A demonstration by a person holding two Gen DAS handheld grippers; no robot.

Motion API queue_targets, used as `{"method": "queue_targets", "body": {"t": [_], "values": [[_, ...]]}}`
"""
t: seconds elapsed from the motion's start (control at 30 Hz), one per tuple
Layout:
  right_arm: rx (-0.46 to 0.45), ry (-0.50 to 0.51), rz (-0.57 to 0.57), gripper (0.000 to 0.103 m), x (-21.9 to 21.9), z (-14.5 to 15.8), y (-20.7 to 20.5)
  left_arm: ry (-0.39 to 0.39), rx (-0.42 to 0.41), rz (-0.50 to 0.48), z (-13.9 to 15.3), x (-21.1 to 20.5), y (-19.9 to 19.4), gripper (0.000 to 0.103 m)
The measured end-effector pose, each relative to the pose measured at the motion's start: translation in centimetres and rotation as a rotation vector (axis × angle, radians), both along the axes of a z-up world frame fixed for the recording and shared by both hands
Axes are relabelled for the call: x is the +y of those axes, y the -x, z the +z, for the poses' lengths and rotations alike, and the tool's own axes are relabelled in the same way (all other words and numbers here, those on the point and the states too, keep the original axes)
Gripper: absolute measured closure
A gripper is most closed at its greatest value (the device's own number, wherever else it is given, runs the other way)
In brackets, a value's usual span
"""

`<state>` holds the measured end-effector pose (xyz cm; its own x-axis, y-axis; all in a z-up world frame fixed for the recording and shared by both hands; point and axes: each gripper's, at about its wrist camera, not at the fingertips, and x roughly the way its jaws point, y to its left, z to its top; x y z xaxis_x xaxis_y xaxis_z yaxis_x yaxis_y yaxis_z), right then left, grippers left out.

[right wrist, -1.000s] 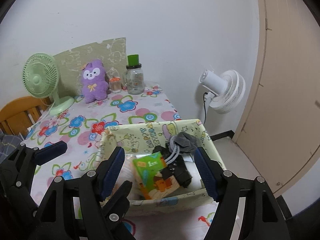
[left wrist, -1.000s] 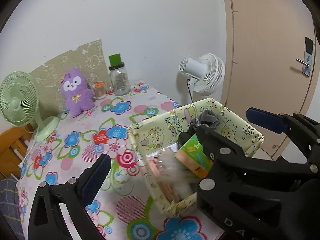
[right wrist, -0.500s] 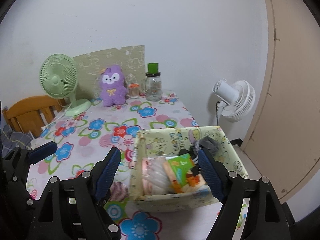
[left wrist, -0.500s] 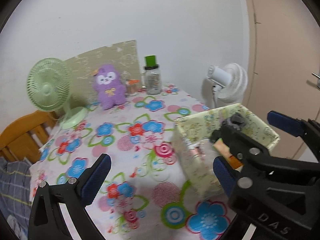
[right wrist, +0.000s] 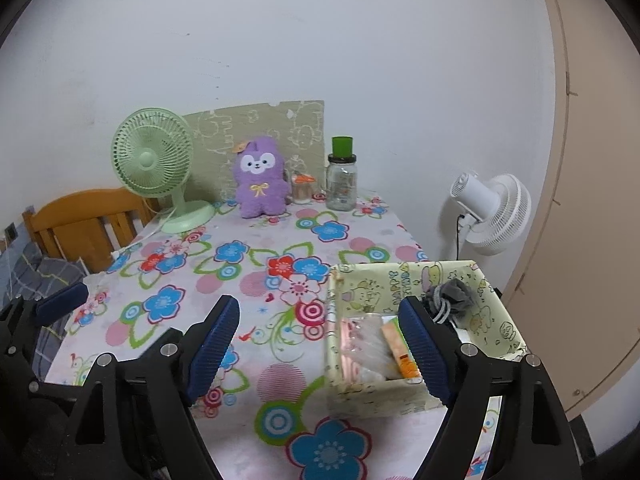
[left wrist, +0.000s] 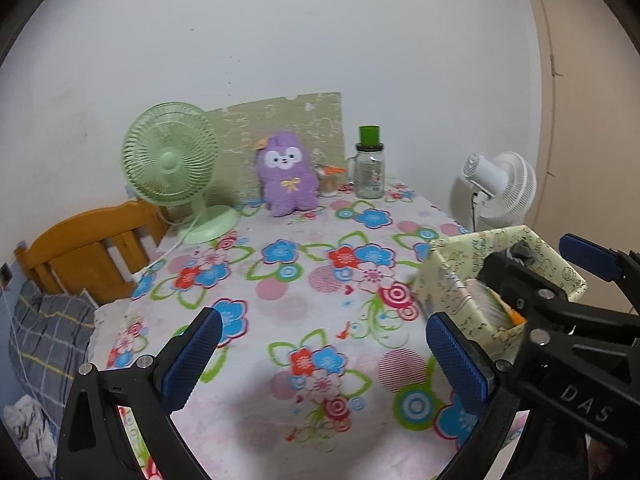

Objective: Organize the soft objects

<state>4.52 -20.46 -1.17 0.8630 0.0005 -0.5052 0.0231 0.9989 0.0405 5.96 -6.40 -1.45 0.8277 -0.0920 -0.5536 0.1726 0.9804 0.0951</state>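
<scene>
Table under a glossy flower-print cloth (right wrist: 280, 240); the cloth has big blue, red and pink blooms.

Soft things: one fuzzy purple plush toy (right wrist: 261, 184) with a yellow bow sits upright at the far edge of the table, against a pale green patterned board (right wrist: 260, 124). One pale yellow cartoon-print fabric box (right wrist: 360, 396), square and soft-walled, stands at the near right corner of the table. Inside it are a crinkly clear plastic packet (right wrist: 366, 344), a flat green-and-orange pack (right wrist: 402, 354) and a grey knitted bundle (right wrist: 452, 294) slumped on its far right wall.

Hard things: two fans, a green ribbed desk fan (right wrist: 150, 160) at the far left corner and a white fan (right wrist: 494, 208) beyond the table's right edge. One clear glass jar with a green cap (right wrist: 341, 176) and one small orange-capped pot (right wrist: 303, 188) stand just right of the plush.

Right gripper (right wrist: 320, 346): black frame, knurled blue pads, jaws wide with only cloth and the box's left wall between them; nothing held. Left gripper (left wrist: 320, 364): jaws wide over bare cloth, nothing held.

The right wrist view looks down into the box. The left wrist view sees it side-on, largely behind the right gripper, and alone shows a grey plaid fabric (left wrist: 44, 336) below a wooden chair back (left wrist: 92, 240).
</scene>
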Motion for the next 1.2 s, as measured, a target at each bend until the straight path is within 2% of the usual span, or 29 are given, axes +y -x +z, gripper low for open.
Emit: {"method": "queue_targets", "body": {"t": [0.4, 0.5, 0.73, 1.2], "values": [[-0.064, 0.006, 0.019, 0.014, 1.6, 1.3, 2.2, 0.020, -0.071, 0.086, 1.3, 4.1, 2.8, 0.000], [-0.091, 0.003, 0.013, 0.009, 1.5, 1.7, 2.7, 0.030, -0.093, 0.101, 1.7, 4.6, 3.2, 0.000], [-0.141, 0.016, -0.013, 0.006, 1.1, 2.2, 3.9, 0.036, -0.131, 0.092, 2.3, 4.7, 3.9, 0.000], [-0.145, -0.001, -0.043, 0.005, -0.1, 2.1, 4.6, 0.056, -0.132, 0.071, 2.7, 4.4, 4.8, 0.000]]}}
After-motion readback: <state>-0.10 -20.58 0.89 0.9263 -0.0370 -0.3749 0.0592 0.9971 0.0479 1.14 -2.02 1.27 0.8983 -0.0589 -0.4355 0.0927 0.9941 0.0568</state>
